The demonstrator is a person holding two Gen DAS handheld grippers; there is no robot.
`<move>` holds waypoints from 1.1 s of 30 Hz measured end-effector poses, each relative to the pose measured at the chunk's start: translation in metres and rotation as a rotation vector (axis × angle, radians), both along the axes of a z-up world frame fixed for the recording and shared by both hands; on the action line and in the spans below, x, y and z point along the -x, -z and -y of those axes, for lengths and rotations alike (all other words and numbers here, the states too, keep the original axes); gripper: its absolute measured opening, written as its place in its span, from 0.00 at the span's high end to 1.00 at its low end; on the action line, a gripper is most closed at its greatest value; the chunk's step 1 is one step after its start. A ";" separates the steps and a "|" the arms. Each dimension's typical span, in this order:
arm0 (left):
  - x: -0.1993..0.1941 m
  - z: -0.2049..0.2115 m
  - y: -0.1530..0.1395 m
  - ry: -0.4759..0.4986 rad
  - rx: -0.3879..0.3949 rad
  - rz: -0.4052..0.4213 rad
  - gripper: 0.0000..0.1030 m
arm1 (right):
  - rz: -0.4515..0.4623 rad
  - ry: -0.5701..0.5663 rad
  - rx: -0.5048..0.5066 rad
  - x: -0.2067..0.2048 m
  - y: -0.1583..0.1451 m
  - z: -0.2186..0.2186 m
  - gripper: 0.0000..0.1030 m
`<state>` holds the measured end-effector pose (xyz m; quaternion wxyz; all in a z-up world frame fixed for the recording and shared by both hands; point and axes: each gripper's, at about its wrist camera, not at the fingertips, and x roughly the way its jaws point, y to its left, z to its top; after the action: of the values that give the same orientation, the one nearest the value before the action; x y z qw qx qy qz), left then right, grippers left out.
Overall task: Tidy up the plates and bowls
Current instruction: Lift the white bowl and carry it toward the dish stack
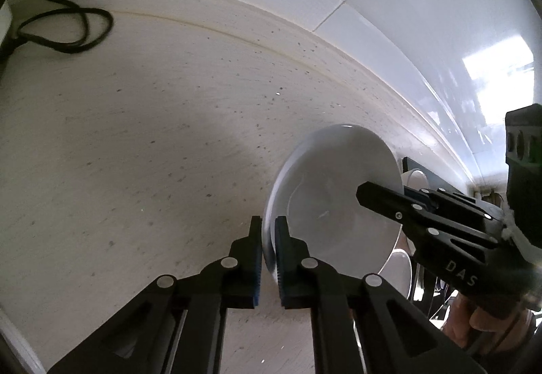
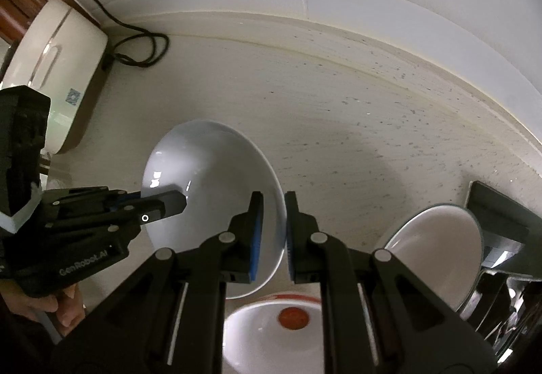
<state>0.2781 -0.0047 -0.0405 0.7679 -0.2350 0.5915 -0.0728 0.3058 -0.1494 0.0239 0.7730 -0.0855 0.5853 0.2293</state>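
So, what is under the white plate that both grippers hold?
Under the white plate, the right wrist view shows a white bowl with a red rim and a red spot inside. The right gripper covers part of the bowl, so its full rim stays hidden.

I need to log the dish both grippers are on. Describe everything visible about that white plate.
The white plate is a plain, glossy, round dish, ceramic by its look, with a shallow well and a broad rim, and no pattern. It is held off the speckled countertop, tilted up on edge. The left gripper pinches one side of its rim and the right gripper straddles the opposite side; whether that one presses it is unclear. Window light glints on it. Nothing lies on it.
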 end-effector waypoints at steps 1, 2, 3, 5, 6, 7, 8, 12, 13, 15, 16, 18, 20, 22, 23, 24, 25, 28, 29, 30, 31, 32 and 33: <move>0.003 -0.002 -0.002 -0.001 -0.003 0.003 0.94 | 0.003 -0.002 -0.003 0.003 -0.004 -0.002 0.85; 0.007 -0.004 -0.004 -0.004 -0.007 0.006 0.94 | 0.006 -0.003 -0.008 0.009 -0.006 -0.004 0.85; 0.011 -0.006 -0.005 -0.006 -0.007 0.007 0.94 | 0.008 -0.004 -0.011 0.012 0.000 -0.003 0.85; 0.018 -0.010 -0.008 -0.014 -0.005 0.010 0.94 | 0.011 -0.006 -0.013 0.020 -0.003 -0.005 0.85; 0.023 -0.012 -0.010 -0.017 -0.006 0.014 0.94 | 0.014 -0.006 -0.016 0.026 -0.005 -0.005 0.85; 0.027 -0.013 -0.012 -0.019 -0.009 0.018 0.95 | 0.015 -0.004 -0.017 0.027 -0.002 -0.012 0.85; 0.031 -0.015 -0.013 -0.019 -0.010 0.020 0.95 | 0.017 -0.002 -0.021 0.031 -0.002 -0.013 0.85; 0.041 -0.019 -0.016 -0.024 -0.018 0.030 0.95 | 0.023 0.006 -0.030 0.047 -0.009 -0.007 0.85; 0.044 -0.019 -0.017 -0.024 -0.021 0.032 0.95 | 0.025 0.008 -0.033 0.051 -0.010 -0.006 0.85; 0.052 -0.018 -0.018 -0.022 -0.028 0.038 0.95 | 0.027 0.013 -0.039 0.059 -0.011 -0.007 0.85; 0.057 -0.019 -0.019 -0.022 -0.030 0.041 0.95 | 0.029 0.014 -0.042 0.063 -0.011 -0.010 0.85; 0.066 -0.016 -0.020 -0.022 -0.033 0.044 0.95 | 0.032 0.016 -0.047 0.072 -0.011 -0.010 0.85; 0.070 -0.020 -0.022 -0.026 -0.036 0.047 0.95 | 0.037 0.017 -0.051 0.081 -0.014 -0.011 0.85; 0.076 -0.022 -0.024 -0.031 -0.039 0.050 0.95 | 0.041 0.016 -0.056 0.089 -0.016 -0.016 0.85; 0.079 -0.024 -0.028 -0.032 -0.040 0.051 0.95 | 0.042 0.013 -0.057 0.087 -0.009 -0.029 0.85; 0.078 -0.022 -0.027 -0.035 -0.042 0.052 0.95 | 0.044 0.011 -0.058 0.091 -0.010 -0.030 0.85; 0.082 -0.024 -0.027 -0.036 -0.043 0.053 0.95 | 0.046 0.009 -0.060 0.096 -0.010 -0.032 0.85; 0.093 -0.027 -0.028 -0.041 -0.051 0.055 0.95 | 0.044 0.006 -0.067 0.103 -0.007 -0.039 0.85; 0.096 -0.029 -0.029 -0.043 -0.052 0.055 0.95 | 0.042 0.005 -0.071 0.107 -0.007 -0.040 0.85; 0.100 -0.032 -0.031 -0.044 -0.056 0.057 0.95 | 0.040 0.004 -0.075 0.110 -0.007 -0.041 0.85; 0.104 -0.034 -0.033 -0.046 -0.058 0.059 0.95 | 0.038 0.003 -0.080 0.113 -0.007 -0.043 0.85; 0.107 -0.037 -0.033 -0.051 -0.061 0.060 0.95 | 0.034 0.001 -0.087 0.117 -0.006 -0.045 0.85; 0.111 -0.040 -0.034 -0.058 -0.061 0.059 0.95 | 0.031 -0.002 -0.091 0.119 -0.006 -0.047 0.85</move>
<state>0.1674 0.0354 -0.0067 0.7936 -0.2263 0.5634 -0.0393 0.1865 -0.1019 0.0296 0.7848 -0.0545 0.5622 0.2550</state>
